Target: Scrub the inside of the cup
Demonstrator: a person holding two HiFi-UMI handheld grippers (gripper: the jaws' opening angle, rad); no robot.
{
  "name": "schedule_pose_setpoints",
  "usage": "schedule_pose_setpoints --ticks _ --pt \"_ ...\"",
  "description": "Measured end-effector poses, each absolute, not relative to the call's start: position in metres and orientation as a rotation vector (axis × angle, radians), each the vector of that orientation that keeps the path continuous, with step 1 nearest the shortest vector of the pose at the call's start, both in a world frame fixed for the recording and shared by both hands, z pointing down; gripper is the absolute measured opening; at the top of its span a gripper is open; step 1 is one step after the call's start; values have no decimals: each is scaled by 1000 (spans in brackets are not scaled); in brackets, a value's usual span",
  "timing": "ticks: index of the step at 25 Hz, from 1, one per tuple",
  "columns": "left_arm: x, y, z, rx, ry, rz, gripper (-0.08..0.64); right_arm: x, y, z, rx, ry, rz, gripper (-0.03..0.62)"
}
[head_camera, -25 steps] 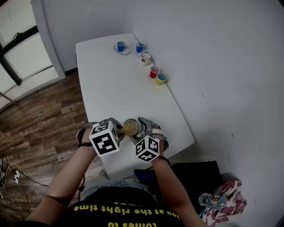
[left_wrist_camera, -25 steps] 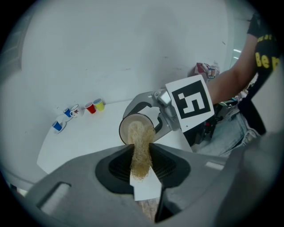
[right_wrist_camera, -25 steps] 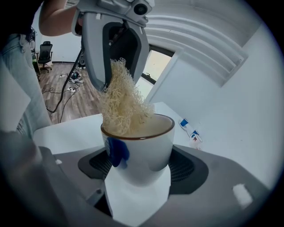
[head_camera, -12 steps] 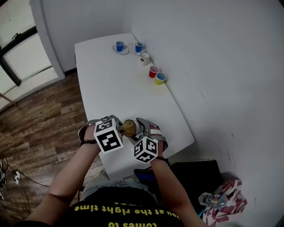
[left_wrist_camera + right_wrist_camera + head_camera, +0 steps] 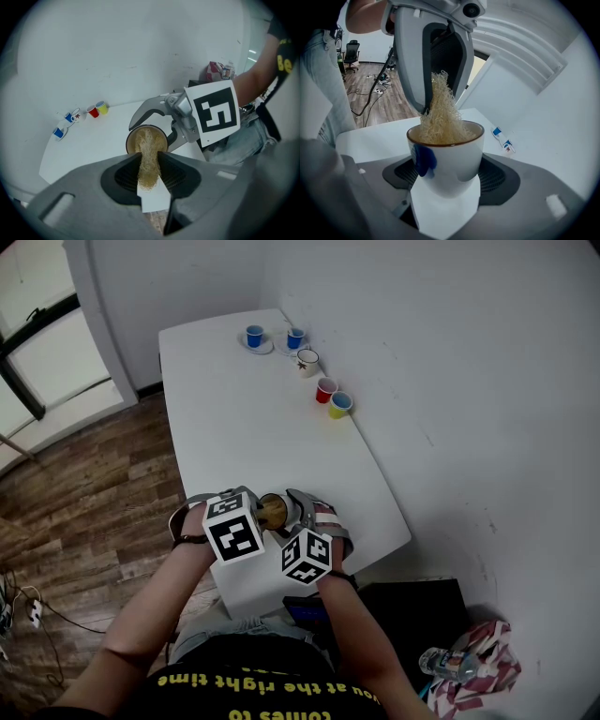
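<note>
**Scrubber (image 5: 148, 157) in the cup (image 5: 451, 161) at the table's near end**

A person stands at the near end of a white table (image 5: 234, 427), a gripper in each hand, both brought close together just above the tabletop. The right gripper (image 5: 445, 185) has its jaws spread wide and clamped on the sides of the cup, white with a brown rim and a blue mark on its wall. The left gripper (image 5: 149, 164) has its jaws drawn in tight on a straw-coloured fibre scrubber. The scrubber's free end sits inside the cup's mouth and fills most of it. Well apart, at the table's far end beside the wall, stands a loose row of small cups: two blue cups (image 5: 254, 337) on saucers, a white cup (image 5: 307, 362), a red cup (image 5: 325, 391) and a yellow cup (image 5: 340, 406). A wood floor (image 5: 84, 493) shows to the left of the table.
</note>
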State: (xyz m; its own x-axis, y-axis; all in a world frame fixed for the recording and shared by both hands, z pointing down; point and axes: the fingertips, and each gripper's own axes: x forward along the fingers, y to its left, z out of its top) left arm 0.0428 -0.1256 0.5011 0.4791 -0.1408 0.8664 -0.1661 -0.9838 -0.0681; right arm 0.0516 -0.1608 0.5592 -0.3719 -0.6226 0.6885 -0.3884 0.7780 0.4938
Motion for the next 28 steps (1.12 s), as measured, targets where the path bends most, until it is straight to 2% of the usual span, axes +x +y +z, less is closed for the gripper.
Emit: schedule_pose_setpoints --ticks 28 --pt "50 -122 512 2660 -250 1630 106 43 -149 560 723 -2014 -319 390"
